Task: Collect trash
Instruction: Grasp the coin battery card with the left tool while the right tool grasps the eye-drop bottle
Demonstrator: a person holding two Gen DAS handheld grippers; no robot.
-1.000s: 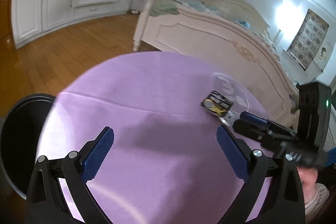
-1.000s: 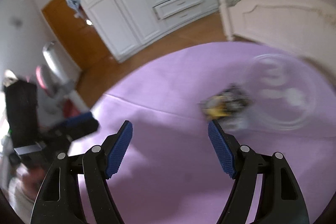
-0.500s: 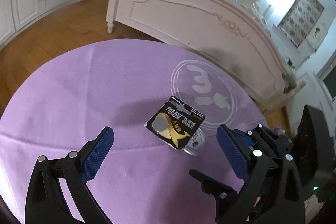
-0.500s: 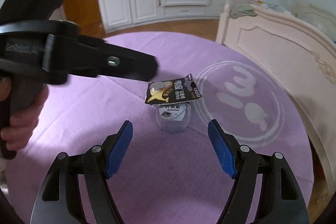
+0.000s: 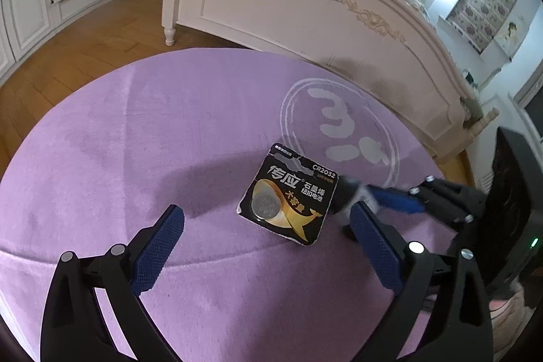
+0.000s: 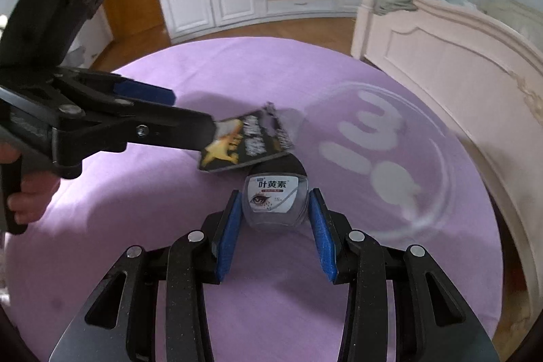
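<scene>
Left wrist view: the left gripper (image 5: pixel 266 238) is held spread wide, empty, the battery card (image 5: pixel 287 196) lying just ahead between its fingers on the purple rug (image 5: pixel 135 138).

Right wrist view: the right gripper (image 6: pixel 275 209) is seen closing, its pads flanking the small bottle (image 6: pixel 275 202), contact unclear.

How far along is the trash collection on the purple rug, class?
Done: nothing looks collected yet. In hand: the right claw is closing around the small clear container, which sits between its pads; the left claw is open just short of the battery card. Left: lifting both pieces off the purple rug; no bin is in view.
</scene>
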